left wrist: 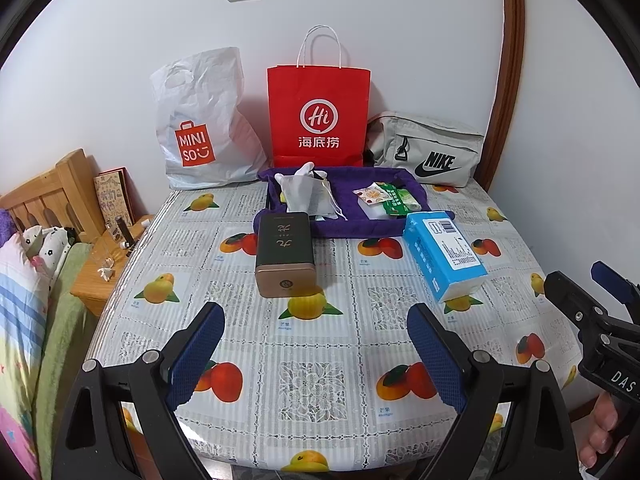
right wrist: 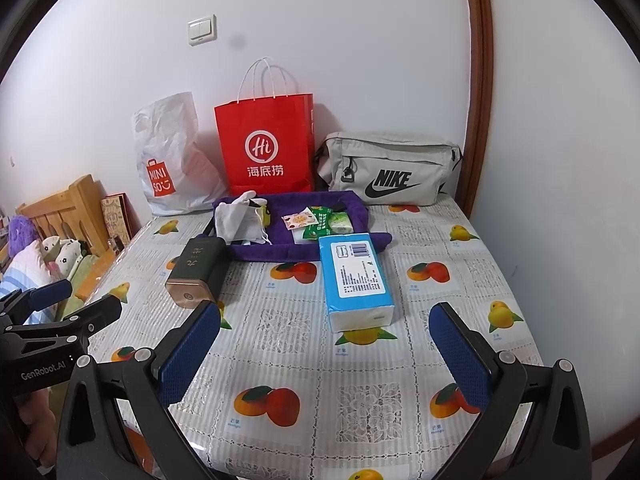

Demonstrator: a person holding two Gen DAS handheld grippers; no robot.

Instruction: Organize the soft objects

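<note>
A blue pack of tissues (left wrist: 442,254) (right wrist: 356,280) lies on the table in front of a purple cloth tray (left wrist: 416,188) (right wrist: 360,210). The tray holds a white cloth pouch (left wrist: 302,194) (right wrist: 236,220) and small green and orange packets (left wrist: 386,198) (right wrist: 320,220). A dark green tin with a gold end (left wrist: 284,254) (right wrist: 196,272) lies left of the tissues. My left gripper (left wrist: 316,354) is open and empty above the near table. My right gripper (right wrist: 326,356) is open and empty, just short of the tissue pack.
A white Miniso bag (left wrist: 200,128) (right wrist: 172,164), a red paper bag (left wrist: 318,116) (right wrist: 266,148) and a grey Nike pouch (left wrist: 428,146) (right wrist: 390,170) stand against the back wall. A wooden nightstand (left wrist: 106,264) and a bed (left wrist: 28,288) are at the left.
</note>
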